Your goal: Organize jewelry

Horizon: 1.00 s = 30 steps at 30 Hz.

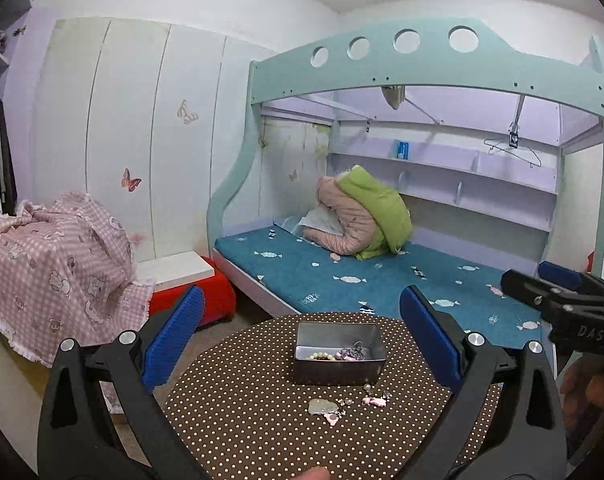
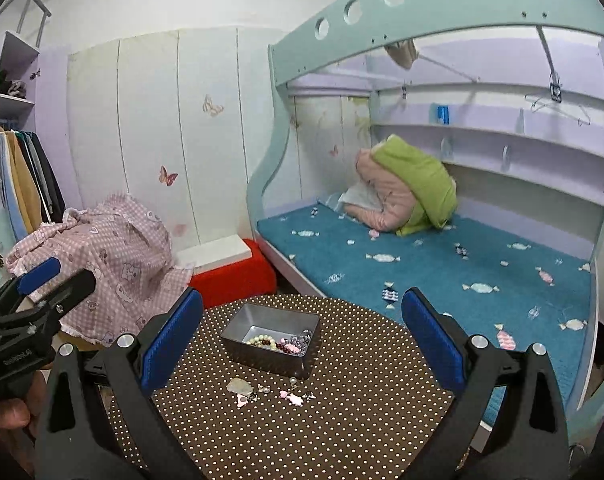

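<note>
A metal tin stands on the round brown polka-dot table. It holds a bead bracelet and other jewelry. Loose small pieces, among them a pale pendant and pink charms, lie on the table in front of the tin. My left gripper is open and empty, held above the table near the tin. My right gripper is open and empty, also above the table. Each gripper shows at the edge of the other's view, the right and the left.
A bunk bed with a blue mattress stands behind the table, with a pink and green quilt on it. A red stool and a pink checked cloth over furniture are to the left. Wardrobe doors line the back wall.
</note>
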Each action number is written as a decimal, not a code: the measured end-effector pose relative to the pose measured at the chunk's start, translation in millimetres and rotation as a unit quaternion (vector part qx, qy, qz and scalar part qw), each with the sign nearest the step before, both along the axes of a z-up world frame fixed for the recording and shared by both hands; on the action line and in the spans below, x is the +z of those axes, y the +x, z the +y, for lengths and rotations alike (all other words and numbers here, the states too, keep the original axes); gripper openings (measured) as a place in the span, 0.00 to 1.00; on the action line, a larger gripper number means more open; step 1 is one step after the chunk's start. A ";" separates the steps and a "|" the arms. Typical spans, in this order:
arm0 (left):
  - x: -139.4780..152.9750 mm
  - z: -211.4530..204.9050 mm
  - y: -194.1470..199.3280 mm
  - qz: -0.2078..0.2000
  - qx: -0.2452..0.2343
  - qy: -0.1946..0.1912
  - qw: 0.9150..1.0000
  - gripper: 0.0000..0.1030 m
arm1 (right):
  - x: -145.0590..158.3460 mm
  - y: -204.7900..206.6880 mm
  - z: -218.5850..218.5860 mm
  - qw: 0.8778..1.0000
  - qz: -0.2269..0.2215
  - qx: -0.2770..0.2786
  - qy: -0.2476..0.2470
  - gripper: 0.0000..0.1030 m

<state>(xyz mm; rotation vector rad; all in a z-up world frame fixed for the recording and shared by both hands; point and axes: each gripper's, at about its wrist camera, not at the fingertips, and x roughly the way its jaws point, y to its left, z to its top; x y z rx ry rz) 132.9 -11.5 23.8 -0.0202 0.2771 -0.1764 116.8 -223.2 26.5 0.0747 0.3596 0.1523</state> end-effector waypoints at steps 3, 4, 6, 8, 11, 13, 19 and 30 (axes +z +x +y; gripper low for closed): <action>1.0 5.1 -10.0 -0.005 0.004 -0.003 1.000 0.95 | 3.6 -12.8 1.7 1.000 -0.012 -0.002 -0.003 0.93; 0.4 7.0 -14.1 -0.007 0.006 -0.005 1.000 0.95 | 4.4 -17.0 1.7 1.000 -0.016 -0.001 -0.002 0.93; -1.7 9.8 -19.6 -0.007 0.009 -0.008 1.000 0.95 | 4.4 -24.2 2.5 1.000 -0.019 -0.001 -0.004 0.93; -4.3 12.9 -25.9 -0.007 0.013 -0.013 1.000 0.95 | 3.0 -30.7 2.8 1.000 -0.021 -0.001 -0.004 0.93; -8.6 16.9 -33.3 -0.005 0.020 -0.019 1.000 0.95 | -1.4 -41.6 4.0 1.000 -0.026 -0.005 -0.002 0.93; -12.1 19.0 -37.4 -0.002 0.021 -0.024 0.999 0.95 | -2.8 -47.5 5.2 1.000 -0.027 -0.005 -0.001 0.93; -17.9 20.7 -44.5 0.003 0.027 -0.023 0.999 0.95 | -10.5 -54.7 6.2 0.999 -0.027 -0.017 -0.001 0.93; -54.0 22.1 -26.1 0.050 0.029 -0.016 0.998 0.95 | -37.7 -35.7 0.6 1.000 0.017 -0.022 -0.005 0.93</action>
